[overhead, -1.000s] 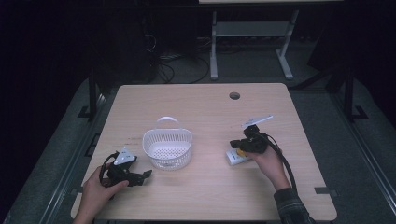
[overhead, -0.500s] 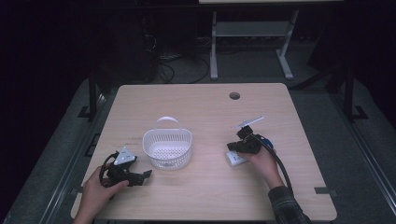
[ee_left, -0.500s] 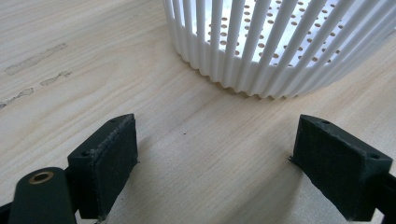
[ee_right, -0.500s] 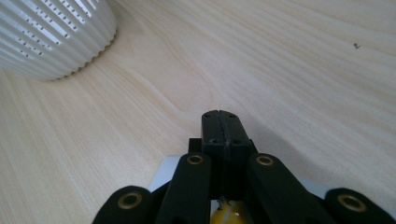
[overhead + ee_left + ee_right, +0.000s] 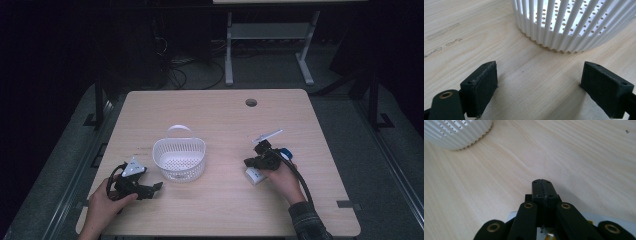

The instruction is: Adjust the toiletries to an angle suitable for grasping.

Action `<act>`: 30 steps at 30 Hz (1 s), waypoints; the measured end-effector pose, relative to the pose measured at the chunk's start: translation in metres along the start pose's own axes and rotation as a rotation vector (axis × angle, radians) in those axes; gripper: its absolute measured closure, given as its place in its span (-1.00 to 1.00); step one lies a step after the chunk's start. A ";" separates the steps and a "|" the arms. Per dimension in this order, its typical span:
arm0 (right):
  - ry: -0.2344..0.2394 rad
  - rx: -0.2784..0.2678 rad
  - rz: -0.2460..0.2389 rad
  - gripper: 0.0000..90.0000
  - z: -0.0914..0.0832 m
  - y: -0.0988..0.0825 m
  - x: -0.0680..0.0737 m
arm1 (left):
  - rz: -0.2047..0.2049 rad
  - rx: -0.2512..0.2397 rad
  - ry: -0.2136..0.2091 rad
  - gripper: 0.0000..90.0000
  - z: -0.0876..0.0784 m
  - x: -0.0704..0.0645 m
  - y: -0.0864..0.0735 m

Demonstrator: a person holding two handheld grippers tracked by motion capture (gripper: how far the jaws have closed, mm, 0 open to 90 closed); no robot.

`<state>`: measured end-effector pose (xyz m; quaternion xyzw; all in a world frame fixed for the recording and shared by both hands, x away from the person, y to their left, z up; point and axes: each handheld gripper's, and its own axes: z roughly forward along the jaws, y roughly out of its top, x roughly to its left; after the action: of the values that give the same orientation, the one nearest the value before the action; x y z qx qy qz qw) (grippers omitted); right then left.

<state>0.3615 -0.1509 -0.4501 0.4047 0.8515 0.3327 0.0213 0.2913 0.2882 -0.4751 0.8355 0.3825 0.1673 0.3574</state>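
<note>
A white slatted basket (image 5: 179, 159) with a handle stands on the wooden table (image 5: 210, 112), left of centre. My left gripper (image 5: 152, 189) rests on the table just left of the basket, held by a hand. In the left gripper view its jaws (image 5: 539, 80) stand wide open with bare wood between them and the basket wall (image 5: 574, 25) close ahead. My right gripper (image 5: 250, 162) sits to the right of the basket, its jaws (image 5: 541, 186) pressed together with nothing between them. A small white box (image 5: 252, 176) lies beneath it, and its edge (image 5: 584, 218) also appears under the jaws.
A round cable hole (image 5: 251, 102) sits near the table's far edge. Something small and blue (image 5: 285, 151) lies by the right hand. A corner of the basket (image 5: 456, 132) is off to the upper left in the right gripper view. A metal stand (image 5: 265, 45) rises behind the table.
My right gripper has shifted slightly left and toward the near edge, staying shut. The left hand and the basket have not moved.
</note>
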 end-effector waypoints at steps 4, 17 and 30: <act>0.002 0.012 -0.005 0.99 -0.004 -0.005 0.003 | 0.000 0.000 0.000 -0.71 0.000 0.000 0.000; -0.004 0.013 -0.003 0.99 -0.023 -0.028 0.008 | 0.000 -0.003 0.001 -0.71 0.000 0.000 0.000; -0.005 0.004 0.019 0.99 -0.039 -0.050 0.009 | -0.001 -0.004 0.001 -0.71 0.000 0.000 0.000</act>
<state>0.3097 -0.1885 -0.4474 0.4135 0.8484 0.3301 0.0193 0.2914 0.2881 -0.4754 0.8343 0.3829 0.1684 0.3591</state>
